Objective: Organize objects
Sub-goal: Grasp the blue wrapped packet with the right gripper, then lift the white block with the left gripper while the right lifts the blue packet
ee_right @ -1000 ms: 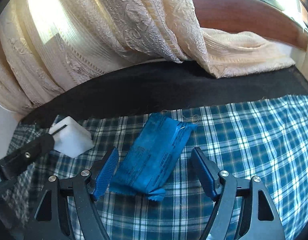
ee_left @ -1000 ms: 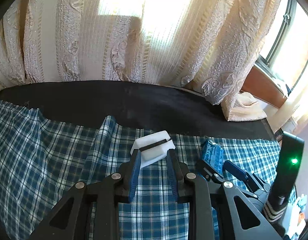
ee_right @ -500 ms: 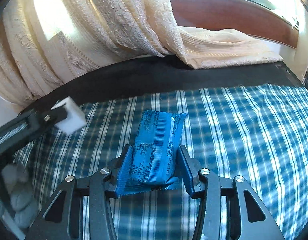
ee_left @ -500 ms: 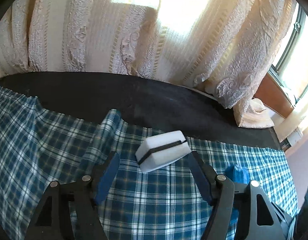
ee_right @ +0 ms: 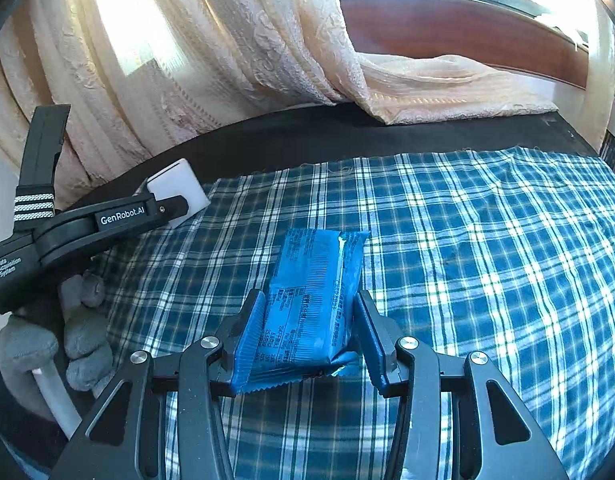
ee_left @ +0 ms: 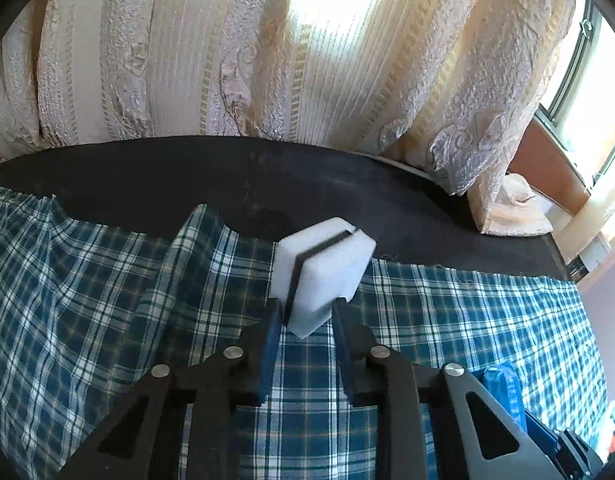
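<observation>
**Two thin grips, two ways to drop**

The left gripper [ee_left: 305, 312] pinches only the near corner of the white sponge block [ee_left: 321, 270], most of it jutting ahead of the tips above the plaid cloth [ee_left: 107, 300]; its jaws have just closed, and a swing could twist it loose; the right gripper [ee_right: 309, 324] clamps the blue packet [ee_right: 313, 304] between its pads; the slick wrapper may slide forward out of the jaws.

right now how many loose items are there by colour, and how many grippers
white: 1, the white block with a dark band, held in the left gripper
blue: 1, the blue snack packet, held in the right gripper
black grippers: 2
total: 2 items, 2 grippers
</observation>
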A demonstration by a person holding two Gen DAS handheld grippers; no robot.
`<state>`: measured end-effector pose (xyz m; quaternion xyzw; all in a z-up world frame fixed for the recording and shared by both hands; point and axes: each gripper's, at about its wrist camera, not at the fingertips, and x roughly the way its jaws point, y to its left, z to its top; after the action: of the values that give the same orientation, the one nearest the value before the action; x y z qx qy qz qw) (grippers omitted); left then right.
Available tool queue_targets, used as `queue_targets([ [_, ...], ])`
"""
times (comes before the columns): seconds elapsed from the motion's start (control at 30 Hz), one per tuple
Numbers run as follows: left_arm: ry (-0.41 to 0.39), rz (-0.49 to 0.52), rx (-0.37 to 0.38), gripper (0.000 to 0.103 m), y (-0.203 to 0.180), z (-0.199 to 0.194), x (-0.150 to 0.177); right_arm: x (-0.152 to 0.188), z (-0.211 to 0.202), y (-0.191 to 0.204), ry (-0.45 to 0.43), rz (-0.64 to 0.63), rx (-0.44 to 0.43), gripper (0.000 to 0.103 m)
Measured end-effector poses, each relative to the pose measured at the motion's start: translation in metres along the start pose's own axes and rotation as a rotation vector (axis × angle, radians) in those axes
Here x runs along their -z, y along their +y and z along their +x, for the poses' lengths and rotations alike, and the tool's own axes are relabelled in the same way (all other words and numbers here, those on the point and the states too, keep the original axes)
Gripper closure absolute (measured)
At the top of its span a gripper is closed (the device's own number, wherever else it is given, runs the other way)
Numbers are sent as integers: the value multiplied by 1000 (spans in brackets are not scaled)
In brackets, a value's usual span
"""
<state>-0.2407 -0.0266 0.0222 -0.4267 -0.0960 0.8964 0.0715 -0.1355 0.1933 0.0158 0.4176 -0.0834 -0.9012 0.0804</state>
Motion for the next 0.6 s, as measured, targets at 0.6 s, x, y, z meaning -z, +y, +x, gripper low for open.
queue_targets([
  [0.6, -62, 136, 129, 86, -38, -45, 0, 48, -53, -19, -4, 34, 23, 59],
])
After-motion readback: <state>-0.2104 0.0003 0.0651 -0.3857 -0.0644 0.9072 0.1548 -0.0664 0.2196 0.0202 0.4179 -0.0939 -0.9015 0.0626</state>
